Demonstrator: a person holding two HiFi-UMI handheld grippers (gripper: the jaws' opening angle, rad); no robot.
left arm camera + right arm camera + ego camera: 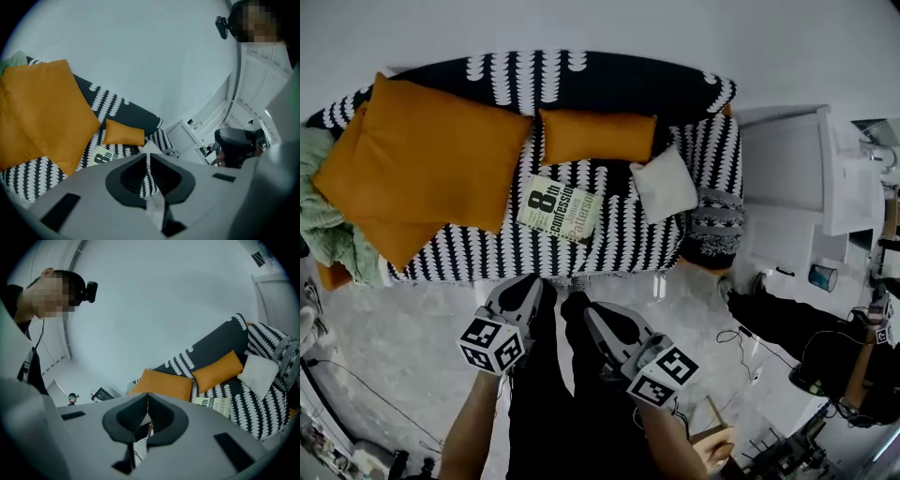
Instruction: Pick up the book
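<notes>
A pale green book (562, 208) with black print lies flat on the seat of a black-and-white patterned sofa (628, 239). It also shows in the left gripper view as the book (104, 155), and in the right gripper view as the book (216, 405). My left gripper (528, 287) hovers in front of the sofa's front edge, short of the book, jaws shut and empty. My right gripper (592, 315) hangs beside it to the right, also shut with nothing between its jaws. In their own views the left gripper (148, 157) and right gripper (147, 397) show tips touching.
Two large orange cushions (422, 164) lean at the sofa's left, a small orange cushion (597, 134) sits behind the book, and a white cushion (665, 183) lies to its right. A green blanket (323, 220) hangs at the left end. A white cabinet (797, 187) stands right; cables cross the floor.
</notes>
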